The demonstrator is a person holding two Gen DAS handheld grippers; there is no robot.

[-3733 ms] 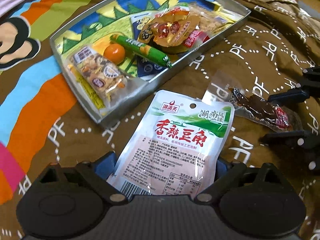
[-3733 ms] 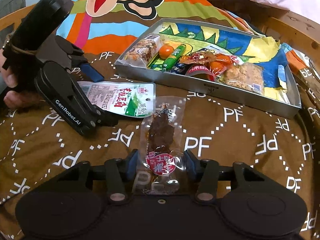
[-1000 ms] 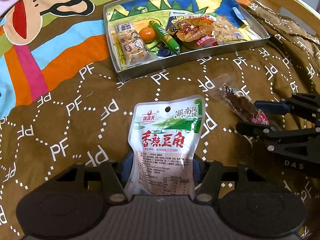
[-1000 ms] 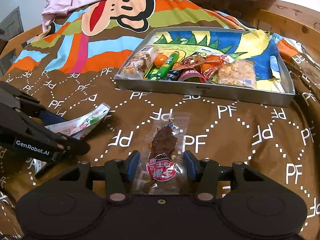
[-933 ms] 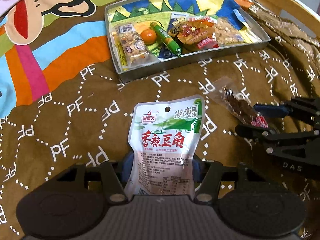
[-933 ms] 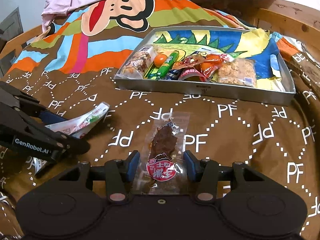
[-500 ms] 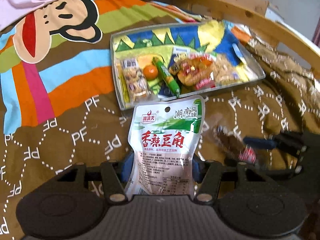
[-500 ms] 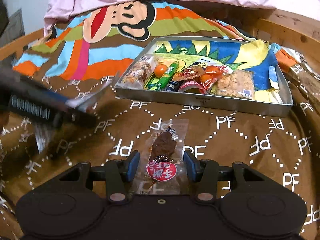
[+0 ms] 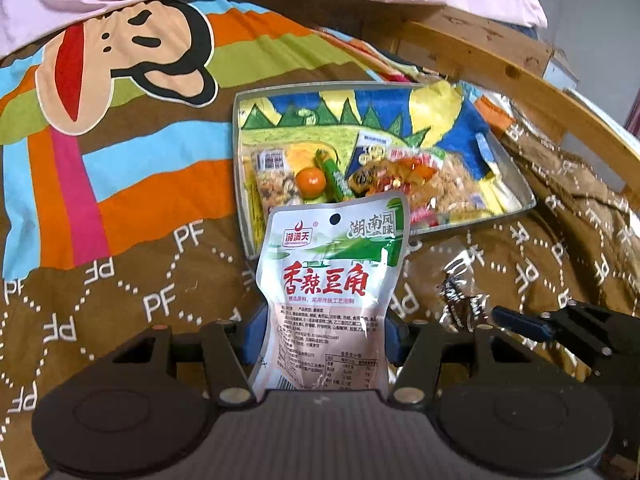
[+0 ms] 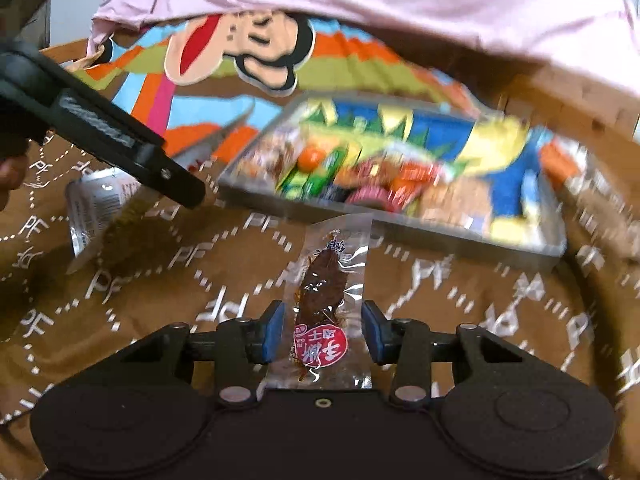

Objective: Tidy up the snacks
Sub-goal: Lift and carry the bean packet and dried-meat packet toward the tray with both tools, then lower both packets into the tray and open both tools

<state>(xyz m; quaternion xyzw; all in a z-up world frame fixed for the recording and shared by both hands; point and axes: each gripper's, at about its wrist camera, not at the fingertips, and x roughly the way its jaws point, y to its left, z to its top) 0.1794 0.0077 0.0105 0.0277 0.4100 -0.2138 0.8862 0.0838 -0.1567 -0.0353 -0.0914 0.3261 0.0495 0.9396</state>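
White foil bean-snack pouch (image 9: 332, 280) pinched in left tool (image 9: 324, 340), raised for metal tray (image 9: 520, 188); right tool (image 10: 323, 332) closing around clear dried-meat packet (image 10: 326, 296).

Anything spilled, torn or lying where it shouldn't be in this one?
Nothing spilled or torn. The white bean pouch is gripped by the left gripper; the clear dried-meat packet lies between the closing right gripper jaws. Other snacks sit piled inside the metal tray. The right wrist view is blurred.
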